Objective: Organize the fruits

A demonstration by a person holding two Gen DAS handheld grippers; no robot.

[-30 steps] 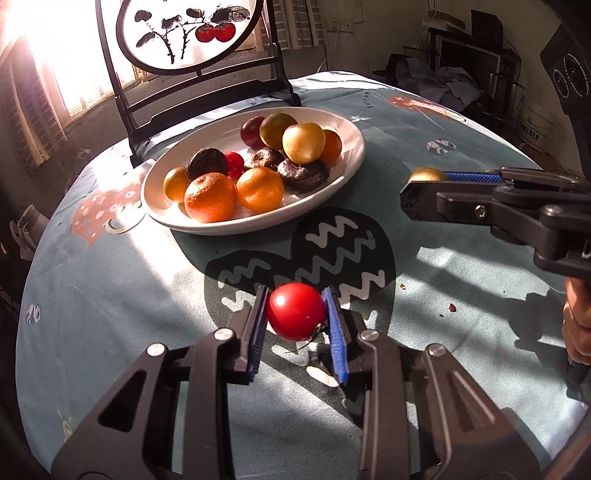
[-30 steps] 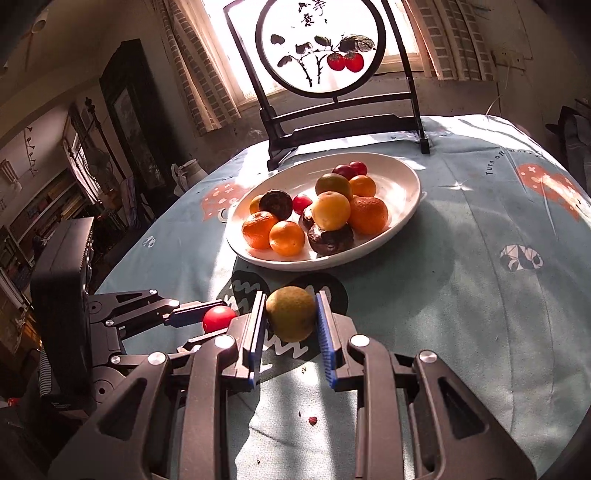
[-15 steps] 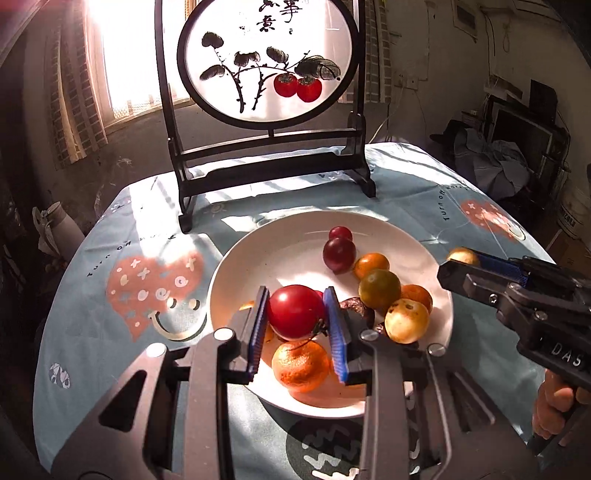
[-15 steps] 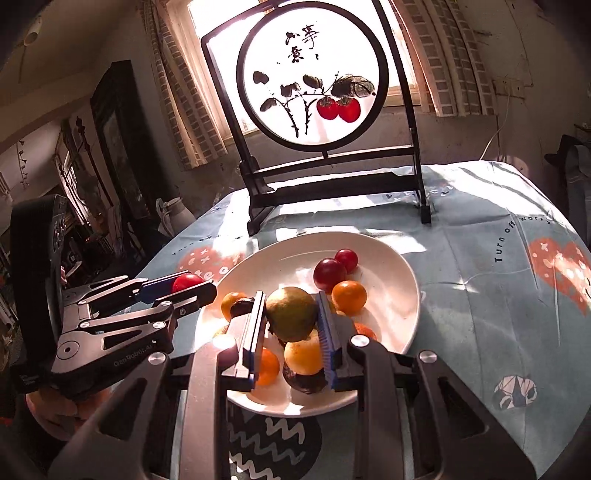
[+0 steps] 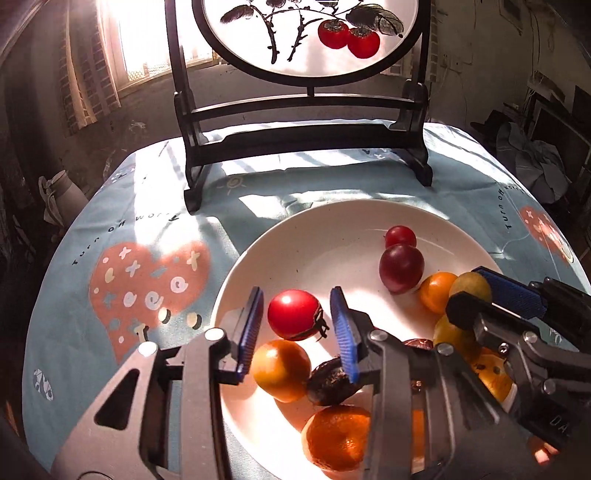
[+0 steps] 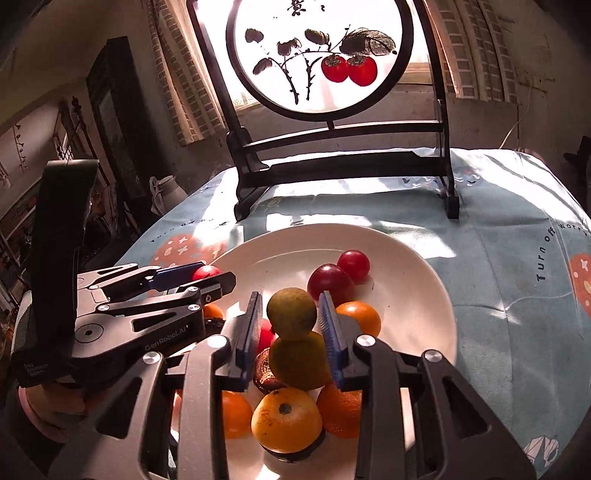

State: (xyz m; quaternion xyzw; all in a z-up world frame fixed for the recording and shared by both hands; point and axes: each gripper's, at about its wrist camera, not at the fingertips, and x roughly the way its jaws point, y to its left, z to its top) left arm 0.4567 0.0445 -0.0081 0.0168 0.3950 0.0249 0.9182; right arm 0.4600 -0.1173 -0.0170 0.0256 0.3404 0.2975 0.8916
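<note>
A white plate (image 5: 332, 243) (image 6: 406, 295) holds several oranges, plums and small tomatoes. My left gripper (image 5: 295, 325) (image 6: 207, 275) hovers over the plate's left side with its jaws opening. A red tomato (image 5: 293, 314) (image 6: 205, 272) sits between the blue pads with a gap on each side. My right gripper (image 6: 291, 325) (image 5: 472, 291) hangs over the fruit pile, and its jaws are opening too. A yellow-green fruit (image 6: 291, 314) (image 5: 471, 286) lies between its pads, resting on another greenish fruit (image 6: 299, 360), with thin gaps at the pads.
A dark wooden stand with a round painted screen (image 5: 306, 33) (image 6: 317, 55) rises at the table's far edge behind the plate. The blue patterned tablecloth (image 5: 147, 288) (image 6: 517, 258) surrounds the plate. A person's hand (image 6: 55, 402) grips the left tool's handle.
Both grippers moved from the table's near side to over the plate, carrying the tomato and the yellow-green fruit. Both sets of jaws, shut on their fruit before, now stand apart from it.
</note>
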